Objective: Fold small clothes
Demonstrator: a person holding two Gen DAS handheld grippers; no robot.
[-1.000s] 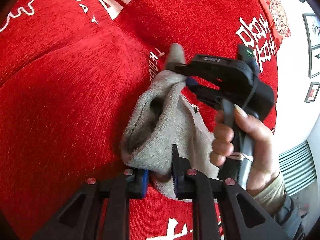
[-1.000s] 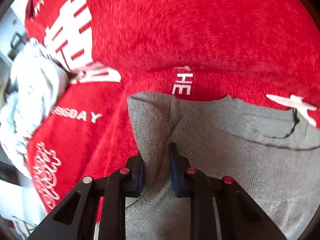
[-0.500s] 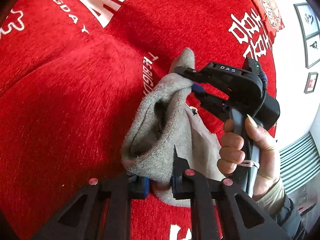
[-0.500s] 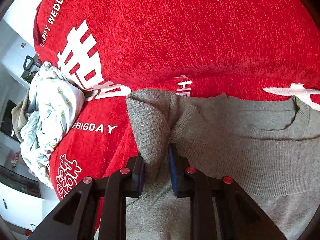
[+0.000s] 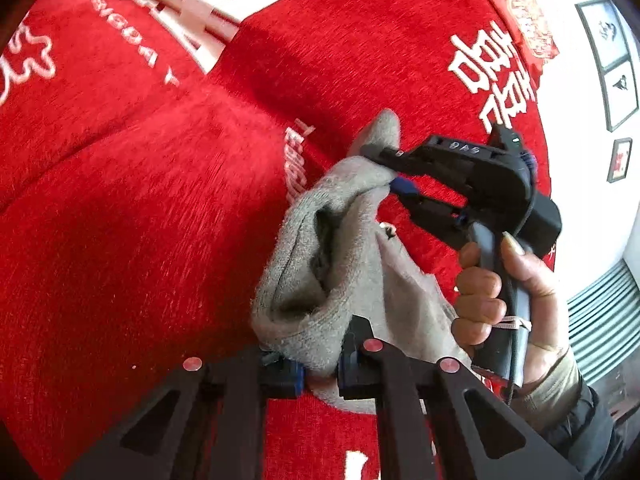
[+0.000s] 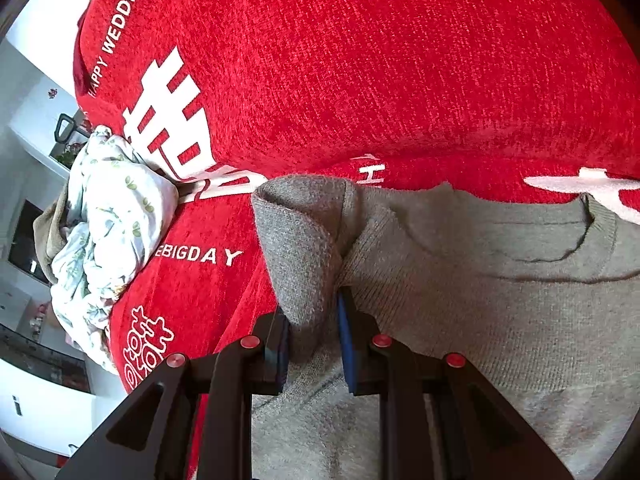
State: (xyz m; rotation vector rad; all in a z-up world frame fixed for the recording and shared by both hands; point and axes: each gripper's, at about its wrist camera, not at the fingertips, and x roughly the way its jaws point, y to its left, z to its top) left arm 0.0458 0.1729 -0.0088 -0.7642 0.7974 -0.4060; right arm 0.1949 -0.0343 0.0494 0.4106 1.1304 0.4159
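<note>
Left claw (image 5: 320, 368) pinched tight on a bunched fold of the grey knit sweater (image 5: 316, 280); right claw (image 6: 312, 344) clamped on another gathered edge of the same garment, a person's hand (image 5: 504, 300) round its handle. Sweater lies on a red cover (image 6: 400, 80) with white lettering, its collar toward the right in the right wrist view, the gripped folds lifted off the cover. A crumpled white leaf-print cloth (image 6: 108, 216) sits at the cover's far left edge, well apart.

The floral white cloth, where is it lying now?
In the right wrist view the floral white cloth lies bunched at the left edge of the red cover, left of the grey sweater.
</note>
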